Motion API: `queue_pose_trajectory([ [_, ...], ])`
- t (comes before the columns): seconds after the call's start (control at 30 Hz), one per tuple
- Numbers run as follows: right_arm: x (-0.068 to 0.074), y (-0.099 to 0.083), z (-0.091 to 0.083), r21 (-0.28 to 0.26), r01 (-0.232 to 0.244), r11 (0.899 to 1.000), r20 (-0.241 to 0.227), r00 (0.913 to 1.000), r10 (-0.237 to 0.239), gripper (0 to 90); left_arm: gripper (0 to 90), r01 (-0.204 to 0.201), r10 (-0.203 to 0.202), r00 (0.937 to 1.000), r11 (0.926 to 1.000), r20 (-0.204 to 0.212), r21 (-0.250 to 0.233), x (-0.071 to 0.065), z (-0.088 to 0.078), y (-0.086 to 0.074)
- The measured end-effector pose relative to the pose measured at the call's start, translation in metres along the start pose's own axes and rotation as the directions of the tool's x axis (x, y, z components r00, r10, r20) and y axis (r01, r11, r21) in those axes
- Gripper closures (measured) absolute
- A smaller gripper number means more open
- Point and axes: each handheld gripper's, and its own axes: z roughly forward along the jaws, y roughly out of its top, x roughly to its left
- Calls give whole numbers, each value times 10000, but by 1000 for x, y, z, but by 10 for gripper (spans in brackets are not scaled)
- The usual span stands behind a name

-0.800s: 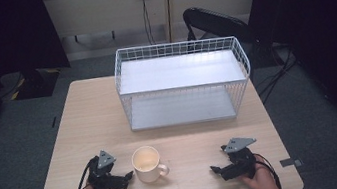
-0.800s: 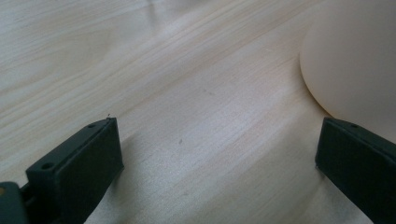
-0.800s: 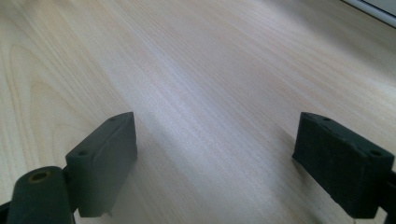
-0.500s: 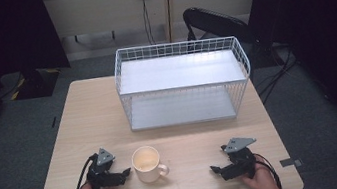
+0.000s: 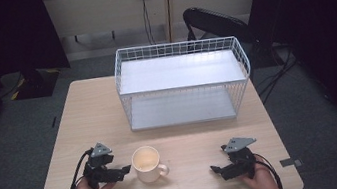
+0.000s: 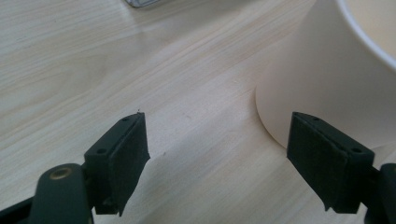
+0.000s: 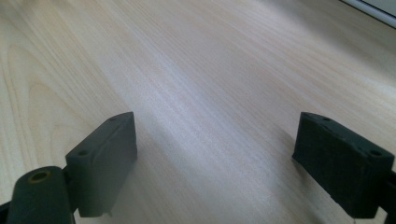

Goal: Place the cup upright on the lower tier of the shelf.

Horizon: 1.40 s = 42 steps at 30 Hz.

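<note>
the cup stands upright on the desk, near its front edge and a little left of centre, at about 6 o'clock from the white wire rack. its mouth faces straight up, so its long axis is vertical, and its handle sticks out toward about 4 o'clock. the left hand-held gripper lies just beside the cup, which sits at its 3 o'clock; in the left gripper view the jaws are spread wide and hold nothing, with the cup wall close ahead of the right-side jaw. the right hand-held gripper rests well apart from the cup, at its 3 to 4 o'clock, jaws wide open over bare wood and empty. the left one is clearly nearer, so a grasp would likely fall to it.
</note>
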Motion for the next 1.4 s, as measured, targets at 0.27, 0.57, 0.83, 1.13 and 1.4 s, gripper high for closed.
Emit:
queue_pose_trajectory([
  [0.27, 0, 0, 0, -2, -7, 10000, 1, 10000, 7, 126, 226, 271, -270, 9992, 9996, 297, -18, -2, -8, 6],
  [0.57, 0, 0, 0, -3, -3, 10000, 7, 10000, 3, 126, 286, -251, 258, 9974, 9996, 673, -119, -11, -19, 19],
  [0.83, 0, 0, 0, -6, -8, 10000, 11, 10000, 8, 126, 277, -101, 140, 9973, 9985, 723, -540, -13, -31, 32],
  [1.13, 0, 0, 0, -8, -14, 10000, 19, 10000, 14, 126, 311, -320, 374, 9949, 9978, 939, -582, -26, -29, 46],
  [1.4, 0, 0, 0, -9, -15, 10000, 19, 10000, 15, 126, 396, -317, 339, 9936, 9993, 1077, -221, -29, -14, 54],
])
